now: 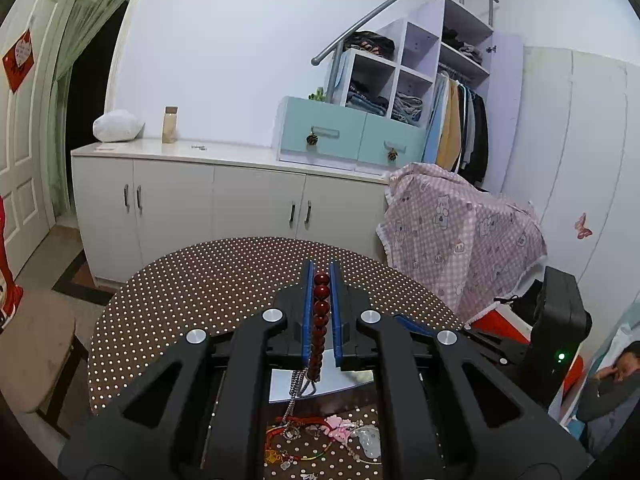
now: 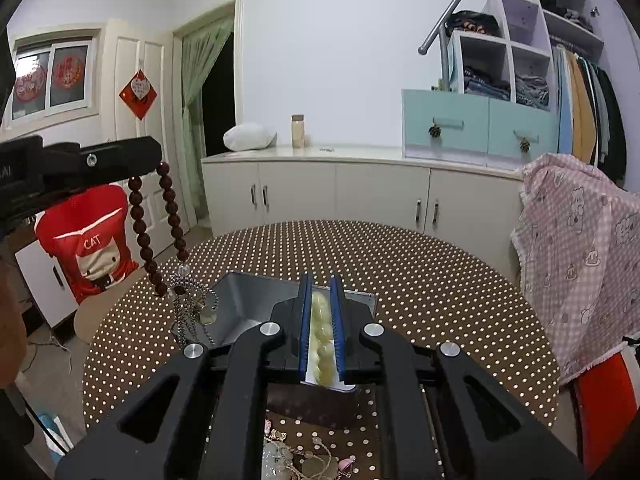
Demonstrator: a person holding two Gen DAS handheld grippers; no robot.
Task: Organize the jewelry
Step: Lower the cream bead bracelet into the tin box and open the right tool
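I'm seeing a pink checked blanket [image 1: 460,232] hanging at right, a white cabinet [image 2: 340,192] sitting mid-frame behind.

Cool, even indoor light, fairly dim; soft shadows. Both fisheye views bow straight lines and darken to black at the corners. Focus stays mostly sharp.

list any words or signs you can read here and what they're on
"CAT": white letters on the red chair cover.
Red diamond hanging on the door: characters too blurred to read.
Red cutouts on the window: unreadable.
Partial white letters on the left claw body: cut off, unreadable.
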